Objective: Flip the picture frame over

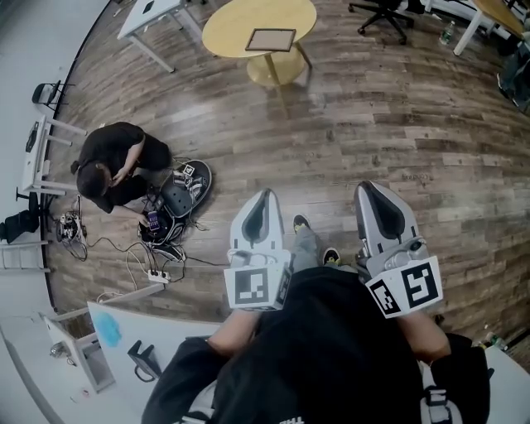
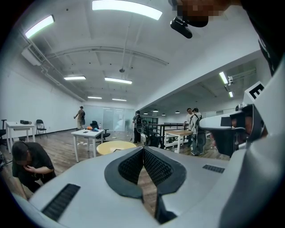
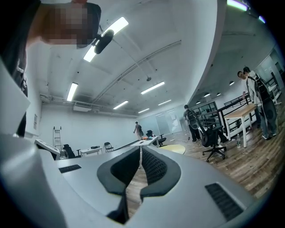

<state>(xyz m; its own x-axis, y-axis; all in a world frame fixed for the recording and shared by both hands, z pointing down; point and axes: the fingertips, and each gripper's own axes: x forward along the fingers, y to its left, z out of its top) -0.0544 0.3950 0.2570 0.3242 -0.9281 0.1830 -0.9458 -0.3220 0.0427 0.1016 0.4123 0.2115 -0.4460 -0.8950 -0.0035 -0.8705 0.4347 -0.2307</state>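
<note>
The picture frame (image 1: 271, 39) lies flat on the round yellow bench (image 1: 236, 18), toward the bench's near edge and a little right of its middle. It has a brown border with a paler panel inside, and nothing is touching it. The bench stands on a wood-plank floor (image 1: 373, 108), well apart from me, at the far end of the head view.

A black office chair (image 1: 383, 12) sits off to the bench's right. Out on the left of the floor a person (image 1: 112, 161) in black crouches over a tangle of cables (image 1: 145, 261) and small gear.

Closer in, I'm holding both tongs out in front of me, side by side, each tipped toward the bench across the open floor. My left tongs (image 1: 265, 193) are clenched, the ribbed pads meeting at the tip with nothing between them, and the yellow bench shows just past them in the left gripper view. My right tongs (image 1: 370, 186) are clenched too, pads pressed together on nothing. My shoes (image 1: 302, 224) peek out between the two on the planks.
</note>
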